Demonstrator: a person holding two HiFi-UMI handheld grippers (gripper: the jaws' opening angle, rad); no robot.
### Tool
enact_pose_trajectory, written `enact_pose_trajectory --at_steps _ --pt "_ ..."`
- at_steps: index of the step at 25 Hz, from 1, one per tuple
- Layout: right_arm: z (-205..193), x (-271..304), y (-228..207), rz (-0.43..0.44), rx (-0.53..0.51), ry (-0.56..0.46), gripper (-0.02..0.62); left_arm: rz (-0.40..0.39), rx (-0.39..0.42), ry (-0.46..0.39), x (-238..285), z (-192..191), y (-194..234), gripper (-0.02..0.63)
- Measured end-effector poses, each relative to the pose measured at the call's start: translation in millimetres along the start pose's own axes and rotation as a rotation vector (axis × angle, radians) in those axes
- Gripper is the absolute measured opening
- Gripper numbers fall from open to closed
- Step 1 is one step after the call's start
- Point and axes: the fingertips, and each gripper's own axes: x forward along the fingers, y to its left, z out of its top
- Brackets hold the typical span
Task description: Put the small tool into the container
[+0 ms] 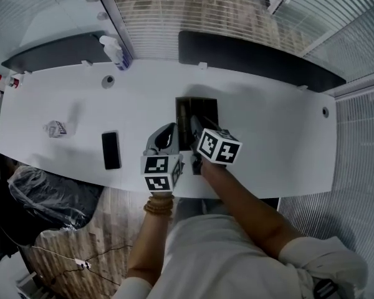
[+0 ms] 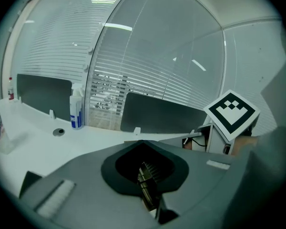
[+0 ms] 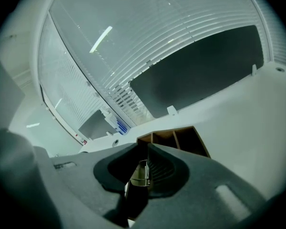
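Far left, a clear plastic bottle [image 1: 56,128] stands on the white desk [image 1: 268,142], w/ a black phone [image 1: 111,149] lying flat to its right, nearer the front edge. Behind them there's a round cable hole [image 1: 108,81] and a white spray bottle w/ blue label [image 1: 115,50], up against the dark partition panel [image 1: 56,52].

Near the desk's middle, the left gripper [image 1: 169,131] hangs just left of the container [image 1: 210,108], nose tilted down, marker cube [image 1: 161,172] toward the person. A beaded bracelet [image 1: 159,205] sits on that wrist. In the left gripper view its 2 jaws are drawn close, w/ only a slim slit between them. A thin brass-coloured metal piece [image 2: 149,185] w/ a stepped, ribbed edge is nipped in that slit. What exactly it is can't be told.

The container is a brown wooden box w/ open compartments, 3 of them showing in the right gripper view. It lies flat on the desk, approx. centre.

The right gripper [image 1: 195,126] is close beside the left one but not touching it. In the head view its nose is over the container's near end. Its jaws are also nearly together, pinching the small tool [image 3: 139,174], a narrow metal strip w/ fine teeth along 1 edge. So the tool is up in the grip, short of the compartments and not yet inside any.

Right of that the desk runs on to a 2nd cable hole [image 1: 325,111].
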Motion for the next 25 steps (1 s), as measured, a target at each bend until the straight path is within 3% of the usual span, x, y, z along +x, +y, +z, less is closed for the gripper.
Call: enact_pose_trajectory --at_steps 11,19,25 --pt "39 -36 -7 0.024 -0.052 -0.073 0.003 -0.066 0.053 -0.022 6 25 -38 0.003" --pt "80 -89 -12 0.040 -0.186 -0.179 0.002 -0.104 0.099 -0.074 6 32 -68 0.003" --pt "105 -141 -10 0.089 -0.265 -0.271 0.002 -0.181 0.105 -0.092 3 50 -119 0.003"
